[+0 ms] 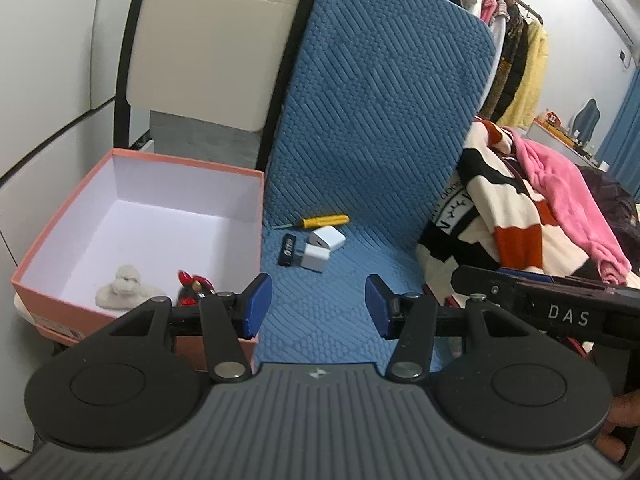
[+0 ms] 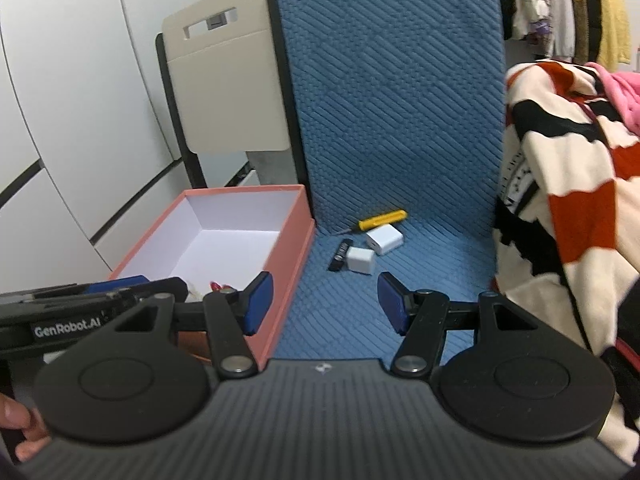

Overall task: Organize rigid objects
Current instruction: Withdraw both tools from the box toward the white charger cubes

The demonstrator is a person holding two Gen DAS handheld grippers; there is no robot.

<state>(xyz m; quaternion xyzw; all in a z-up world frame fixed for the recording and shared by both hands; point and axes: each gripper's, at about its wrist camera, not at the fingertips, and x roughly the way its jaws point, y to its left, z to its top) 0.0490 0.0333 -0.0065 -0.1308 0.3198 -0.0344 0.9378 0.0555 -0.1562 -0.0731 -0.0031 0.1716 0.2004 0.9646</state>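
Observation:
A yellow screwdriver [image 1: 325, 221] [image 2: 382, 218], two white chargers [image 1: 327, 238] [image 1: 315, 257] [image 2: 383, 239] [image 2: 360, 260] and a black stick [image 1: 288, 249] [image 2: 340, 260] lie at the back of a blue seat [image 1: 340, 312] [image 2: 344, 320]. An open pink box [image 1: 136, 216] [image 2: 280, 280] stands left of the seat; a white plush [image 1: 124, 288] and a red-black toy [image 1: 195, 286] lie inside. My left gripper [image 1: 318, 302] is open and empty above the seat's front. My right gripper [image 2: 325, 302] is open and empty beside it.
A heap of clothes [image 1: 528, 216] [image 2: 568, 184] lies right of the seat. The blue backrest [image 1: 384, 112] [image 2: 392, 96] rises behind the objects. A beige chair [image 1: 208, 64] [image 2: 228, 80] and white cabinets [image 2: 72, 120] stand behind the box. A clothes rack [image 1: 512, 40] is at the far right.

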